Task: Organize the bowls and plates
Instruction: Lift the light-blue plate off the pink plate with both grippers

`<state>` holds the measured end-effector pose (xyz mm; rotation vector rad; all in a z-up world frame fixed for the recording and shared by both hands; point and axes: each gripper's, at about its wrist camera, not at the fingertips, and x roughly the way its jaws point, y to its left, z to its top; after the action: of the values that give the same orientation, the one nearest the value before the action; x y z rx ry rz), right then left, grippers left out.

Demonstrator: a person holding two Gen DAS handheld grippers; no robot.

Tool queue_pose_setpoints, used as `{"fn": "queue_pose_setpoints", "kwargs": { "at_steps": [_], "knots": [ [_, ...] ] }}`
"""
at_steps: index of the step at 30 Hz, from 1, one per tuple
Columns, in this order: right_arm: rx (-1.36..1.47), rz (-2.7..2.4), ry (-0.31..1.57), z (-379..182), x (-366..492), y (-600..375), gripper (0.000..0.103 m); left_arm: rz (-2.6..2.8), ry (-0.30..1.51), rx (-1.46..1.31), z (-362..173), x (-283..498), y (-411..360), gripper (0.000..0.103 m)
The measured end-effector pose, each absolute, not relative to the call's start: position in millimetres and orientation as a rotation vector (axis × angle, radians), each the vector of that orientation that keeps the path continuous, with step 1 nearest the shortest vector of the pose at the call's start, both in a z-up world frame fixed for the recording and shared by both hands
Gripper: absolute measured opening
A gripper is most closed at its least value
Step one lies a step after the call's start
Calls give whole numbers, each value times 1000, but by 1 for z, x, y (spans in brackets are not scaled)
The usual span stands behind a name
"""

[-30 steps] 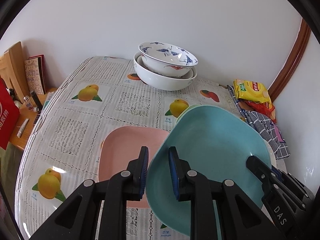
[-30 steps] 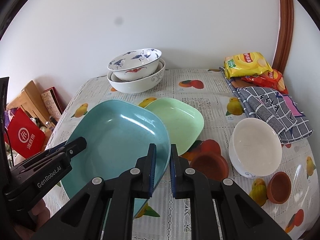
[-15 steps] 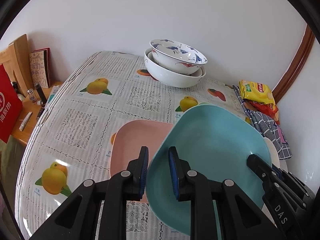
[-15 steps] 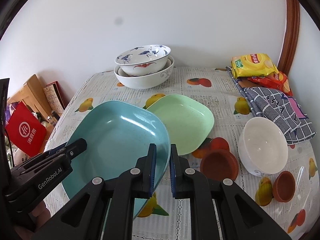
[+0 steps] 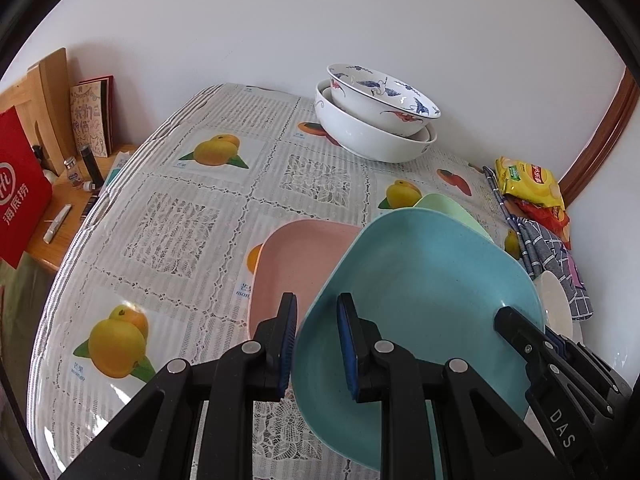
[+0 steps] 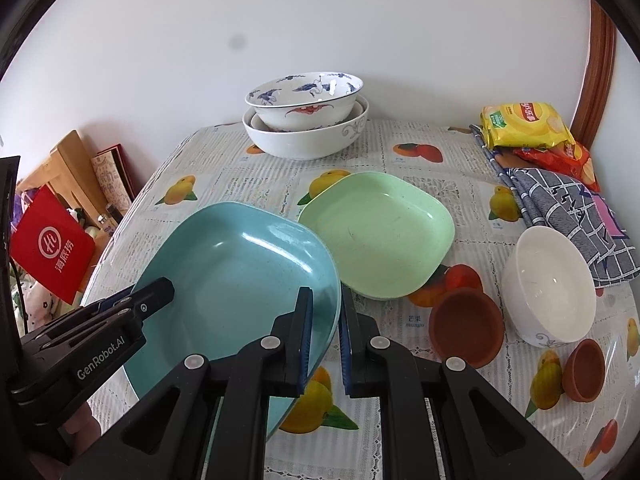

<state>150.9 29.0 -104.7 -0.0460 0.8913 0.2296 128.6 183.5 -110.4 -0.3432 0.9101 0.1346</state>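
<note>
Both grippers clamp one blue plate (image 5: 424, 304): left gripper (image 5: 316, 340) pinches its rim at 9 o'clock, right gripper (image 6: 324, 332) pinches the opposite rim at 3 o'clock, fingers either side of the edge. Plate held tilted, off the tabletop (image 5: 180, 216), which wears a fruit-print cloth.

Largest to smallest:
- Stacked bowls (image 6: 306, 120) at 12 o'clock by the wall, blue-patterned bowl nested in a white one.
- Pink plate (image 5: 296, 256) flat on the tabletop, partly under the blue plate's left edge in the left view.
- Green plate (image 6: 378, 236) flat at 1 o'clock of the blue plate in the right view; their edges overlap in view, touching or not I cannot tell.
- Checked cloth (image 6: 568, 208) at 3 o'clock edge, chip bags (image 6: 528, 126) behind it.
- White bowl (image 6: 548, 284) upright at 3 o'clock, near the cloth.
- Brown dish (image 6: 466, 326) just beside the white bowl, left of it.
- Small brown cup (image 6: 584, 370) at 4 o'clock, near the white bowl.
</note>
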Motion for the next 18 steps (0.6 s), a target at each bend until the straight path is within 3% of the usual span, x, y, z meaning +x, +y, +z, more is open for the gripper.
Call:
{"fn": "queue_pose_setpoints", "kwargs": {
  "at_steps": [18],
  "knots": [
    [-63,270,940,-126,155,51,12,187,959,-360,-128,125,203,20]
  ]
}}
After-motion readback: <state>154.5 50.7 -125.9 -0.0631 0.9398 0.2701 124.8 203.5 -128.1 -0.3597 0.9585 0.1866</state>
